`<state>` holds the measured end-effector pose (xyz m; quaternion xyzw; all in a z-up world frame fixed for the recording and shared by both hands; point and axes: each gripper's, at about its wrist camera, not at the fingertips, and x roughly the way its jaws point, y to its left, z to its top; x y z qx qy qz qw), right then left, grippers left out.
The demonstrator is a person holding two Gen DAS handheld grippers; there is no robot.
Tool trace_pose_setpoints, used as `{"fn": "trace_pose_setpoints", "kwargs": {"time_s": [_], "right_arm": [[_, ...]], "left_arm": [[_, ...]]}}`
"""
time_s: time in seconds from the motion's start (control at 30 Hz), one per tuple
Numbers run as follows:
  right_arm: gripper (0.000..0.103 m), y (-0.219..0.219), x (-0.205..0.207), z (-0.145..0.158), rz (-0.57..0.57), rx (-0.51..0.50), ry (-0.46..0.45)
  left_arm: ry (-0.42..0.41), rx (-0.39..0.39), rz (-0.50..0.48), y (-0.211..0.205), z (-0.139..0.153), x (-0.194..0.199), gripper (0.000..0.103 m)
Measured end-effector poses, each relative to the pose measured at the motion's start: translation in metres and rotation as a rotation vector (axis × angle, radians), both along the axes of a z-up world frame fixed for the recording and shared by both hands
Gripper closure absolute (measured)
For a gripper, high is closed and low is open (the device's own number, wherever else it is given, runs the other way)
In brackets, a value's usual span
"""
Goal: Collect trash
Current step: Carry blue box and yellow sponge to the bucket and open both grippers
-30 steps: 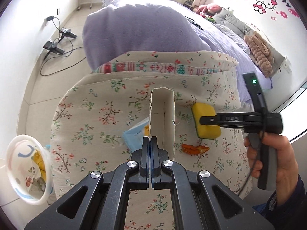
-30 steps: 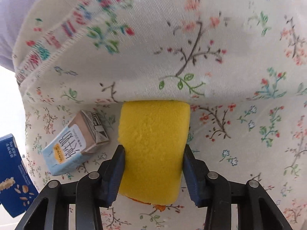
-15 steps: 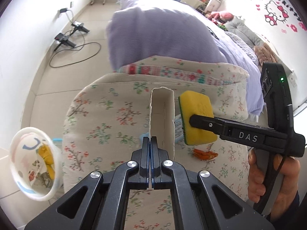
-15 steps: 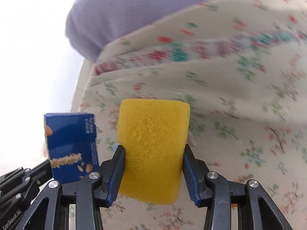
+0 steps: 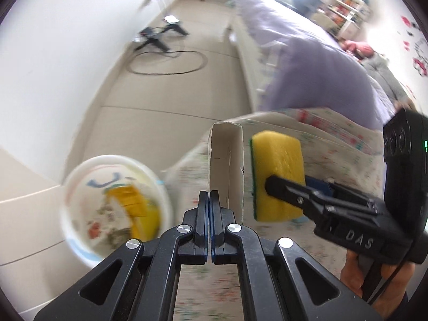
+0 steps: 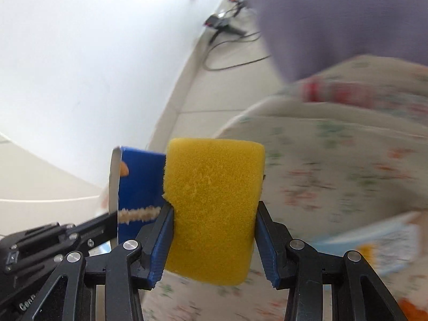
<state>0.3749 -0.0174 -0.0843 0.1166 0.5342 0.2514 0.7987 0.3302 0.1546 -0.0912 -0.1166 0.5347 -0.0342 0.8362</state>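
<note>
Both tools have swung left off the bed toward the bin [image 5: 115, 206]. Our left tool [image 5: 210, 200] stays clamped on the blue box [image 5: 227, 165], right tool [image 6: 214, 227] squeezing the sponge [image 6: 211, 208], held level.

bin [image 5: 80, 176]: mouth open | floor [image 5: 165, 91]: cable [image 5: 171, 64] | right: bed [image 5: 315, 85]

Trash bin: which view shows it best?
Left wrist. The white trash bin is seen from above, motion-blurred, with yellow scraps inside, left of the left gripper and its box. The right wrist view misses the bin, showing mainly the sponge.
</note>
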Motion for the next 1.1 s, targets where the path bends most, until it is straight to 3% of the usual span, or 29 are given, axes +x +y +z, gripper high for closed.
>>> {"fn": "trace_pose_setpoints", "kwargs": {"time_s": [0.23,0.53,0.6,0.67,0.7,0.93,1.1], "right_arm": [[0.052,0.064,0.0,-0.027,0.097,0.02,0.033],[0.051,0.088,-0.012,-0.052,0.139,0.037,0.082],[0.051,0.097,-0.016,-0.052,0.144,0.036,0.084],[0.05,0.105,-0.02,-0.053,0.157,0.036,0.083],[0.05,0.111,-0.016,-0.056,0.159,0.033,0.084],[0.049,0.141,-0.013,-0.073,0.188,0.022,0.093],[0.04,0.153,-0.018,-0.067,0.193,0.103,0.068]], "left_arm": [[0.074,0.033,0.135,0.073,-0.029,-0.004,0.103],[0.183,0.038,0.213,0.104,-0.059,-0.011,0.097],[0.186,0.043,0.22,0.107,-0.058,-0.014,0.09],[0.174,0.049,0.23,0.109,-0.053,-0.015,0.061],[0.156,0.053,0.241,0.111,-0.048,-0.018,0.055],[0.106,0.024,0.288,0.12,-0.027,-0.026,0.053],[0.07,0.021,0.316,0.128,-0.015,-0.033,0.053]]}}
